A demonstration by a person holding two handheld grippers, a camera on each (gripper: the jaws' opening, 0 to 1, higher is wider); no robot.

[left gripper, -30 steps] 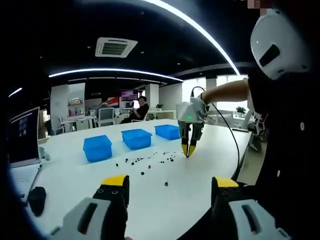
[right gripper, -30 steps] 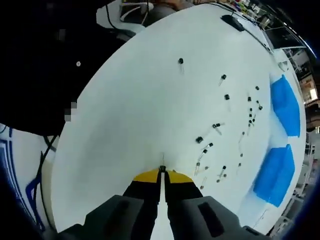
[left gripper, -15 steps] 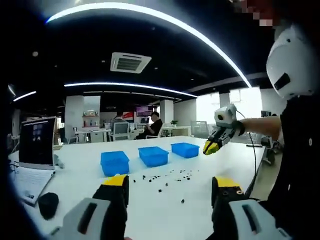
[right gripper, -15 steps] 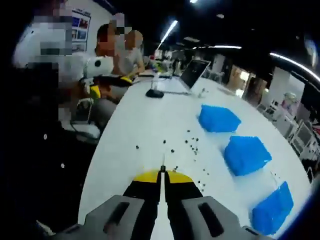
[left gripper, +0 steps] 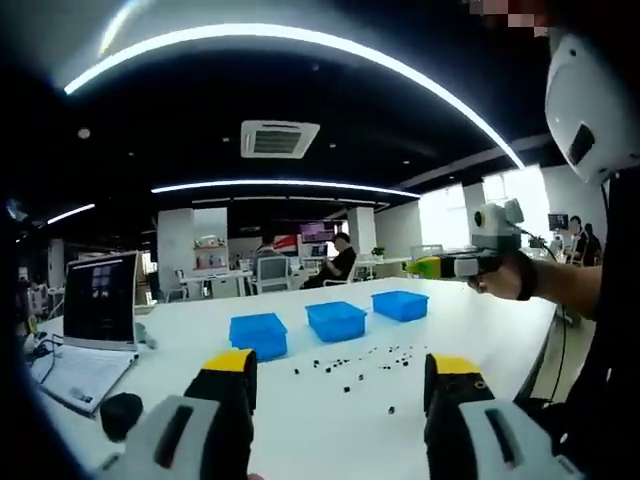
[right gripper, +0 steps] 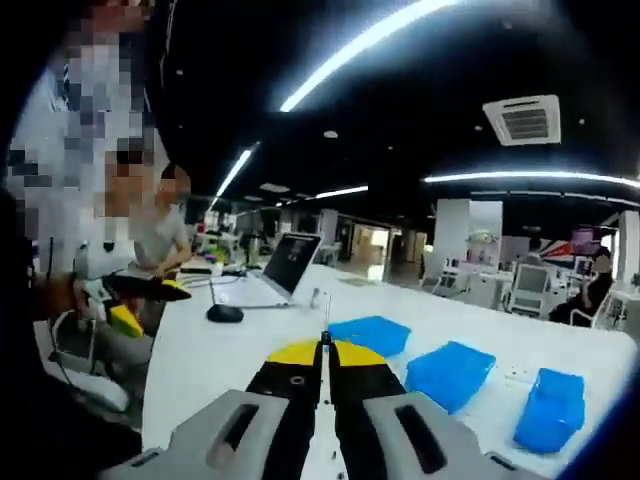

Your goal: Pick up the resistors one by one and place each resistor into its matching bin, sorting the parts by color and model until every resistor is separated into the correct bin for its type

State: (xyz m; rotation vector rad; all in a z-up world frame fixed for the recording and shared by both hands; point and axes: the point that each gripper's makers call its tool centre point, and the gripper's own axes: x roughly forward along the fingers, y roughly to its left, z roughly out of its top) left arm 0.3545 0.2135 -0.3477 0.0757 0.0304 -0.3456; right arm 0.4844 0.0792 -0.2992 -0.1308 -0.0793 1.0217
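Holding one resistor pinched between its closed jaws, the right gripper is raised well above the table, the part's thin lead poking up past the yellow tips. In the left gripper view that same gripper hangs high to the right of the bins, a hand wrapped round its grip. The left gripper sits low at the table's near edge, jaws spread wide with nothing between them.

Three blue bins stand in a row on the table: the left bin, the middle bin and the right bin. Just in front of the row lies the scatter of loose resistors, small dark specks, and there are plenty of them. What the bins already hold cannot be told; their insides are hidden from here.

So the sort looks early on: one part lifted and on its way, the bulk of the pile unsorted in front of the bins. Which bin suits the held part is impossible to judge at this size. A laptop stands left of the bins.
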